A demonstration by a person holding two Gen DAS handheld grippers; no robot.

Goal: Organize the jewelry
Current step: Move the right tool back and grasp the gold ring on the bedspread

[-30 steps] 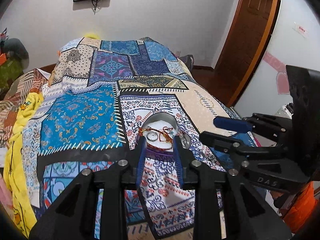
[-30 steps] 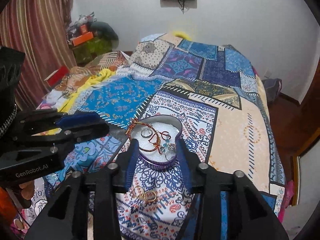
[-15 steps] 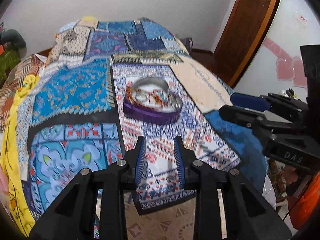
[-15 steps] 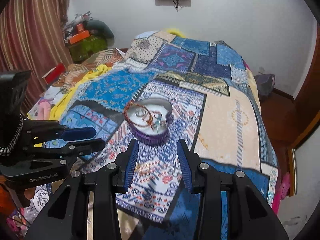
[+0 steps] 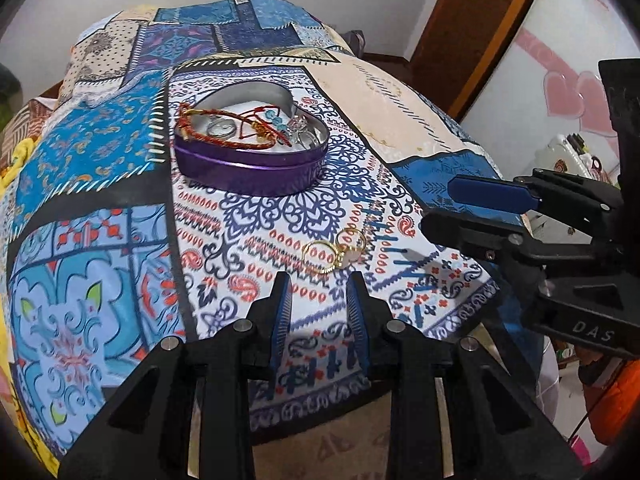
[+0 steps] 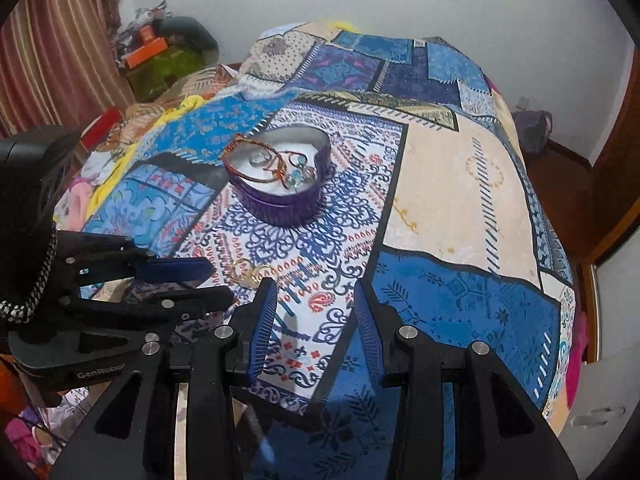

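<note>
A purple heart-shaped tin (image 5: 248, 176) (image 6: 280, 208) sits on the patchwork bedspread (image 5: 100, 152), holding red cord bracelets (image 5: 224, 136), silver rings and blue beads. Two linked gold rings (image 5: 334, 250) (image 6: 252, 272) lie loose on the spread, nearer than the tin. My left gripper (image 5: 319, 284) hangs open just short of the gold rings, nothing between its fingers. In the right wrist view, my right gripper (image 6: 316, 292) is open and empty, just right of the gold rings. Each gripper shows in the other's view, the left gripper (image 6: 188, 280) and the right gripper (image 5: 480, 208).
The bed's near edge (image 5: 340, 420) drops off right under both grippers. Piled clothes and a yellow cloth (image 6: 120, 176) lie along the left side. A striped curtain (image 6: 48, 60) hangs far left, and a wooden door (image 5: 472, 32) stands at the right.
Both grippers have sunk and tipped downward toward the near edge of the bed. The tin now sits higher in both views, and the gold rings have come into sight.
</note>
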